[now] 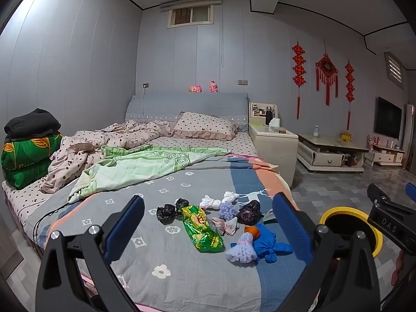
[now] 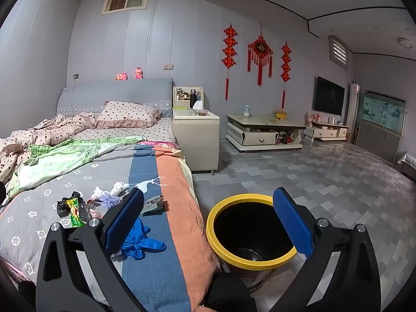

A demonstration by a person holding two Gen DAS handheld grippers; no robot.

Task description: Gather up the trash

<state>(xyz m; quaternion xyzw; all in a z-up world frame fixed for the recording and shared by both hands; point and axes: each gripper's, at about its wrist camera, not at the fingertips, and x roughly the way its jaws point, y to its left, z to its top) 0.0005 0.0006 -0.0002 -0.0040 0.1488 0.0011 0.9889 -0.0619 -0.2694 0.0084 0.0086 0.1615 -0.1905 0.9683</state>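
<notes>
Trash lies in a heap on the foot of the bed (image 1: pixel 169 273): a green snack wrapper (image 1: pixel 201 230), black crumpled bags (image 1: pixel 166 213), white tissues (image 1: pixel 210 202), lilac foam nets (image 1: pixel 241 249), a blue glove (image 1: pixel 270 243), an orange piece (image 1: pixel 253 231). My left gripper (image 1: pixel 208 223) is open and empty, held above the heap. My right gripper (image 2: pixel 208 213) is open and empty, above the bed's edge and the black bin with a yellow rim (image 2: pixel 249 197). The bin (image 1: pixel 348 212) stands on the floor beside the bed. The blue glove (image 2: pixel 140 244) and wrapper (image 2: pixel 75 213) show in the right wrist view.
A rumpled green quilt (image 1: pixel 145 166) and dotted bedding (image 1: pixel 124 135) cover the far bed. Folded blankets (image 1: pixel 28 153) sit at the left. A nightstand (image 2: pixel 195 132), low table (image 2: pixel 262 130) and TV (image 2: pixel 329 98) line the wall. Grey tiled floor (image 2: pixel 325 182) stretches right.
</notes>
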